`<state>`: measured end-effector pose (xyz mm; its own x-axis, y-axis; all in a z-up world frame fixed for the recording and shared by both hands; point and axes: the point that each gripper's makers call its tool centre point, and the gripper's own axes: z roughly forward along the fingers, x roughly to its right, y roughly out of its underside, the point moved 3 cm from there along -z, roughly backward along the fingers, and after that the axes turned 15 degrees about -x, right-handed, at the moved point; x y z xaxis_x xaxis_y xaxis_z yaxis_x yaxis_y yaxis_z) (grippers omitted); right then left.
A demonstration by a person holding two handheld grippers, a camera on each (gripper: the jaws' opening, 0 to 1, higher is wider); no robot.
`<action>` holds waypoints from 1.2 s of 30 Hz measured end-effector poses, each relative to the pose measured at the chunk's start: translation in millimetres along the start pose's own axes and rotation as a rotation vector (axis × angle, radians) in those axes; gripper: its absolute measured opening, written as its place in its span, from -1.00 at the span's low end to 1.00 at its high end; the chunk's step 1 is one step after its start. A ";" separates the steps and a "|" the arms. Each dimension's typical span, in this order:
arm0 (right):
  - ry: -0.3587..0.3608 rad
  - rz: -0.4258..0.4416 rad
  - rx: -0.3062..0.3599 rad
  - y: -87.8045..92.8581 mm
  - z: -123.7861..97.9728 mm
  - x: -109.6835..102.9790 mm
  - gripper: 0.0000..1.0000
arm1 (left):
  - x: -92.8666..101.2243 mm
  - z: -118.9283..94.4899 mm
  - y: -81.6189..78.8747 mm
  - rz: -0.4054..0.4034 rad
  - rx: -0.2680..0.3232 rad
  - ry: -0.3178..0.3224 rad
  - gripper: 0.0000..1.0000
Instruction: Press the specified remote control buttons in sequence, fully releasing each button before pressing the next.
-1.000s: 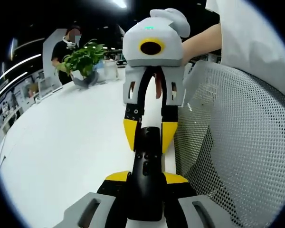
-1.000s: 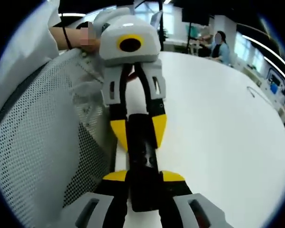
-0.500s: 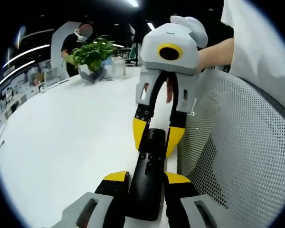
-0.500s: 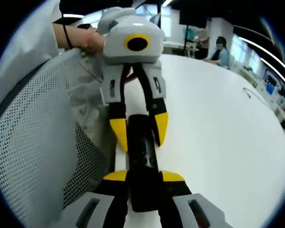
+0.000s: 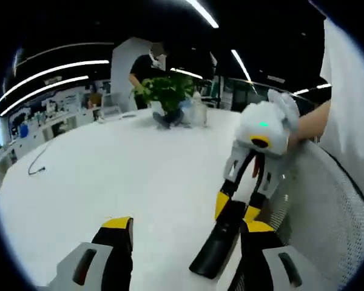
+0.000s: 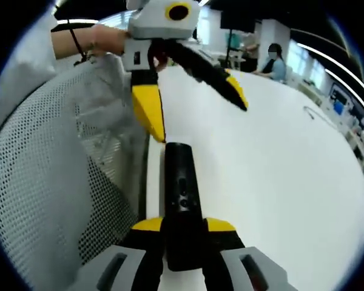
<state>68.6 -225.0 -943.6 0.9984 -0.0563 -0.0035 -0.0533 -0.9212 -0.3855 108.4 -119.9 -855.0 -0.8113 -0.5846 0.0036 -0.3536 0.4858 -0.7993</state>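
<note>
Right gripper (image 6: 185, 227) clamps the near end of a slim black remote (image 6: 181, 200) — its long axis pointing straight ahead, over the white counter (image 6: 279, 176). Beyond, the left gripper (image 6: 191, 100) — yellow-tipped jaws spread wide.

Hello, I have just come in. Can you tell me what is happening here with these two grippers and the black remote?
A person holds a gripper in each hand over a white table. The right gripper is shut on one end of a black remote control. The left gripper has its jaws spread wide and is off the remote. A mesh chair back stands beside them. A potted plant sits at the table's far side, with another person behind it.
</note>
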 end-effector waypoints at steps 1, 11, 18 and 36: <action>0.002 -0.003 0.000 -0.1 -0.3 -0.1 -0.58 | -3.2 -11.4 -8.1 -0.024 0.066 -0.040 0.70; 0.011 -0.006 0.001 -0.9 -0.8 -1.0 -0.58 | -25.0 -82.8 -20.4 -0.151 0.333 -0.367 1.00; 0.005 0.022 0.006 -0.8 -1.9 -0.3 -0.57 | -26.5 -129.0 -40.1 -0.252 0.728 -0.471 1.00; -0.048 0.066 -0.018 9.0 -6.7 -2.1 -0.52 | -36.9 -120.9 -18.2 -0.296 0.640 -0.506 1.00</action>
<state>65.9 -235.8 -940.9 0.9924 -0.0989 -0.0732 -0.1190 -0.9228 -0.3665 88.6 -28.7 -768.0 -0.3689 -0.9219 0.1186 -0.0638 -0.1022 -0.9927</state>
